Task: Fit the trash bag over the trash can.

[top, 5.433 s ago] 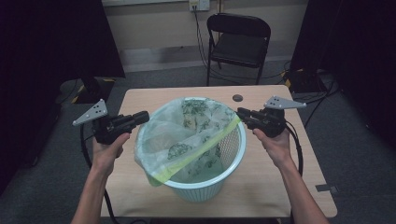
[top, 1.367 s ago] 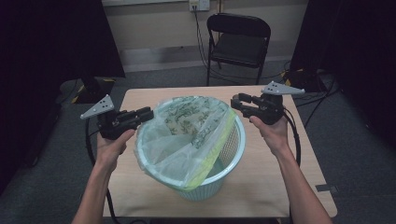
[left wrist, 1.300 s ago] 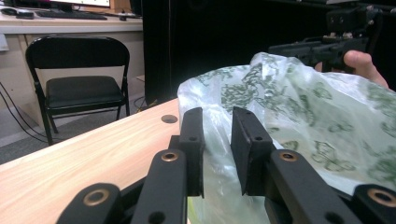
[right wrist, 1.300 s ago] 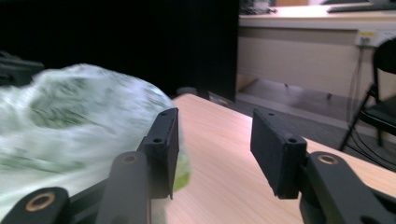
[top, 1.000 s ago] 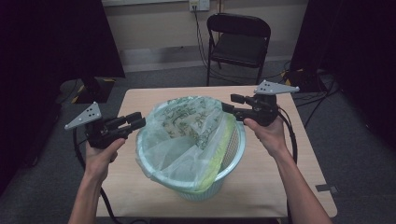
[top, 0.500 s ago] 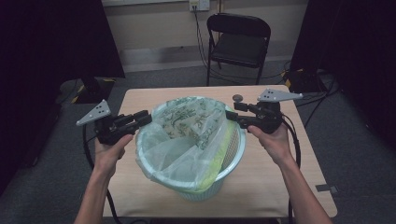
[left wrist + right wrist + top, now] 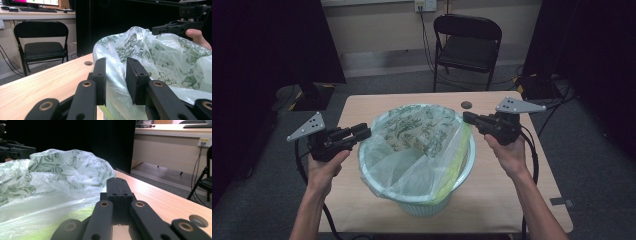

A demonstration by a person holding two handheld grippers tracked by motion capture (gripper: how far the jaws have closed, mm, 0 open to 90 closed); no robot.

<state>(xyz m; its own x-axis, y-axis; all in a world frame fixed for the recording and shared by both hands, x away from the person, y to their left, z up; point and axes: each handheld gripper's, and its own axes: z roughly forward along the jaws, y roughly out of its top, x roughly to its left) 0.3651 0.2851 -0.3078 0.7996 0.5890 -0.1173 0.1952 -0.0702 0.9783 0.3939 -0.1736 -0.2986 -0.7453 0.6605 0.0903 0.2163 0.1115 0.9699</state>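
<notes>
A pale round plastic waste basket (image 7: 437, 200) stands at the centre of the high view on a light wooden table (image 7: 512, 200), lined with a translucent plastic bag printed with green plants and butterflies (image 7: 417, 140); no readable writing shows on it. At its left rim the left gripper (image 7: 362, 132) holds its jaws narrowly apart with the bag's edge between them. At the right rim the right gripper (image 7: 468, 118) has just closed; its jaws meet with no plastic visible between them.

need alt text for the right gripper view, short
The right hand-held gripper, its two black jaws shut flat together with nothing visibly between them, points across a wooden table beside a clear plastic bag with a green leaf print. Behind are a dark curtain and a pale wall.
</notes>
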